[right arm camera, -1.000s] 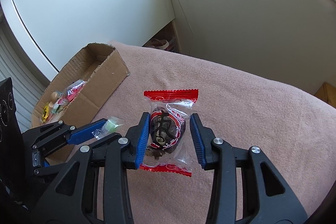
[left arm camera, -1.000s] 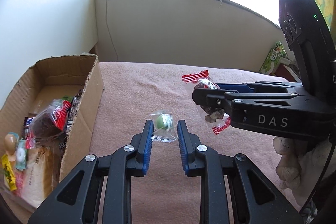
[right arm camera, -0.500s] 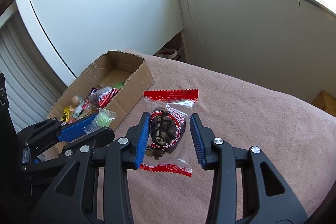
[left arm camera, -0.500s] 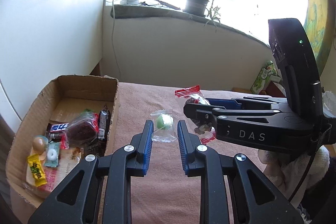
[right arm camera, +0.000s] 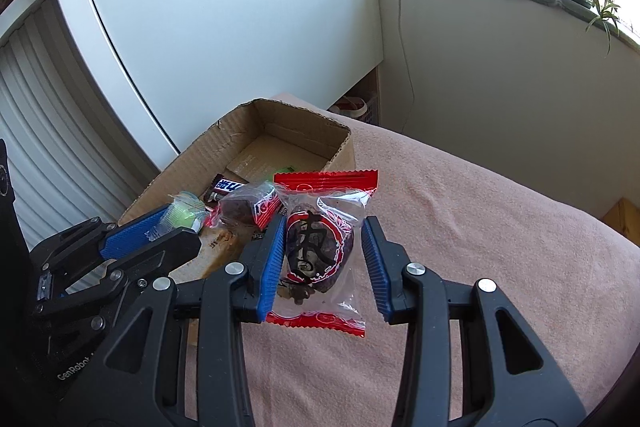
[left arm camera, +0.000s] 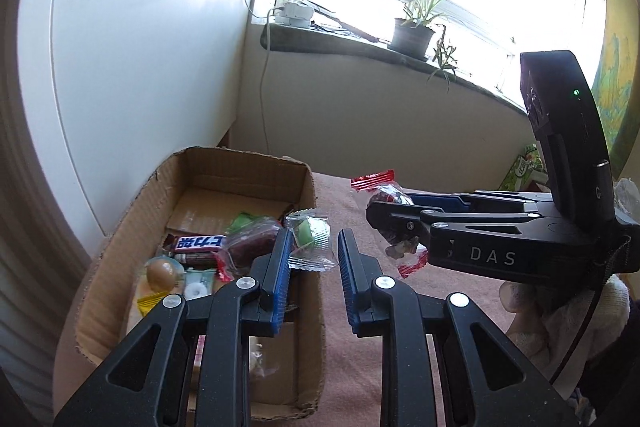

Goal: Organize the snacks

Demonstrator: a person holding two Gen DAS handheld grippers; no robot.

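Left gripper [left arm camera: 312, 259]: we see its two blue pads set narrow, pinching one clear wrapped green candy [left arm camera: 310, 241] at lower centre of the left wrist view, over the near right wall of the box.
Right gripper [right arm camera: 324, 259]: jaws part closed on one red-edged clear packet of dark dried fruit [right arm camera: 320, 251], centre of the right wrist view, hanging above the pink cloth.
Cardboard box [left arm camera: 120, 239]: one, open-topped, lower left of the left wrist view, on the cloth.
Snacks in the box: we count one dark chocolate bar with white letters [left arm camera: 200, 243], one red-edged packet of dark fruit [left arm camera: 250, 247], one round tan sweet [left arm camera: 160, 273], one white ring candy [left arm camera: 196, 289] and one yellow wrapper [left arm camera: 150, 303]; more lie under the gripper, too hidden to count.
Pink cloth [right arm camera: 500, 247]: one, covering the surface, right half of the right wrist view.
Windowsill: one potted plant [left arm camera: 412, 35] and one white adapter [left arm camera: 294, 13] with a cable, top of the left wrist view.
Person: one hand in a pale fuzzy sleeve [left arm camera: 560, 319] under the right gripper, at lower right.
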